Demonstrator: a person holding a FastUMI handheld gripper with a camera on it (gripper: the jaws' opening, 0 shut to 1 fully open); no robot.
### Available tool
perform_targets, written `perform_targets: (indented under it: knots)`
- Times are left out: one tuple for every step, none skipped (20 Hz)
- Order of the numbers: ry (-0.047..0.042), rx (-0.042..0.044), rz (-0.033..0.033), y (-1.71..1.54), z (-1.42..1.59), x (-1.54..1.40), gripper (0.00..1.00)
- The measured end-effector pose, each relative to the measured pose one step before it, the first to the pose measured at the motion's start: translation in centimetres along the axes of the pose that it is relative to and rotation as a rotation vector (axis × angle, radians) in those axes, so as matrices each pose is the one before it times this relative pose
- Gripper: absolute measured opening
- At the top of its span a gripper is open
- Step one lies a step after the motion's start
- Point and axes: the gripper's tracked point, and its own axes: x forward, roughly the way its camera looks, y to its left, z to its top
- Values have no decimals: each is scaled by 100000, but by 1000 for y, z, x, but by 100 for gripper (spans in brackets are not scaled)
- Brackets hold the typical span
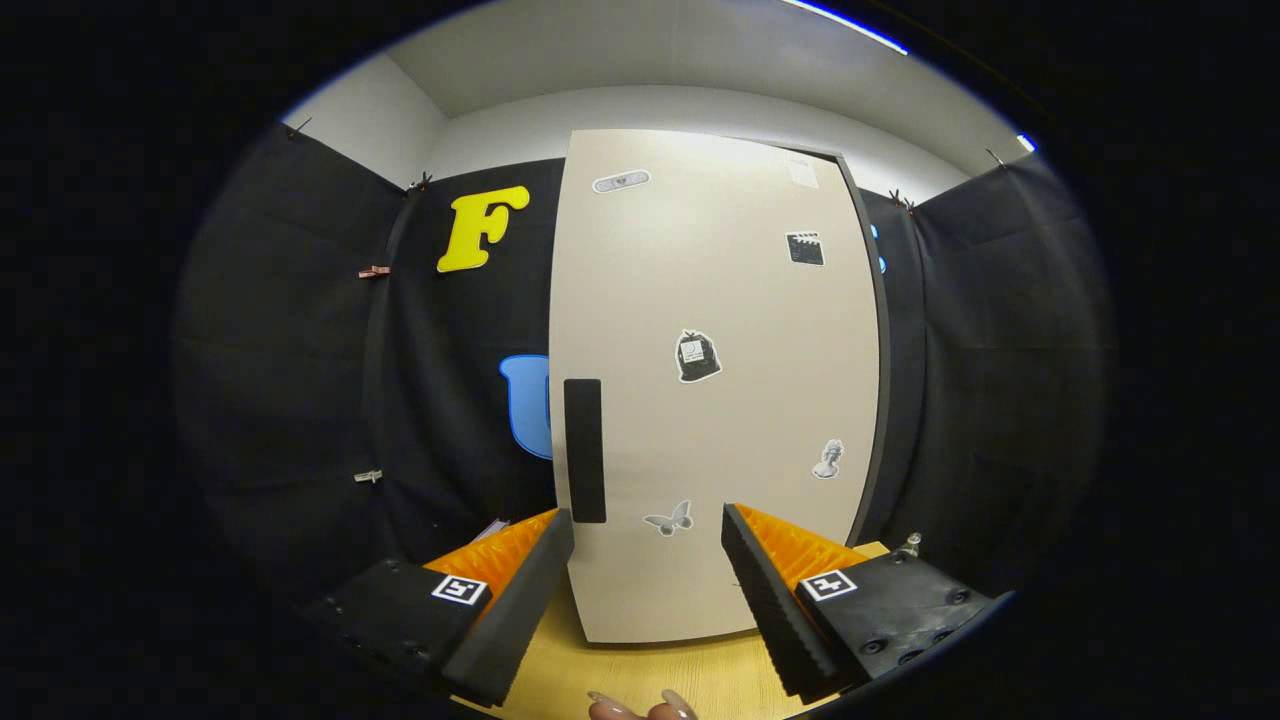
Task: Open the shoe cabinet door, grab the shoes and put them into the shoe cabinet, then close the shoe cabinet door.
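A tall beige shoe cabinet (715, 300) stands upright on a light wooden tabletop (640, 675), straight ahead of my fingers. Its door is shut and carries several small stickers. A dark vertical handle (585, 450) sits near the door's left edge, just above and ahead of my left finger. My gripper (648, 530) is open, its fingers spread wide with nothing between them, the door's lower part showing in the gap. No shoes are visible.
Black cloth walls close in on both sides and behind the cabinet. A person's fingertips (640, 708) show on the tabletop below my fingers. A small metal fitting (910, 545) sits by the cabinet's right foot.
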Motion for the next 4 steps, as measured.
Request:
perform_targets:
  knots:
    - [-128,544,-244,-76,4,12,97]
    - [27,471,-151,-94,23,43,97]
    - [70,287,96,14,-34,4,97]
    - [-45,-93,113,20,19,-29,98]
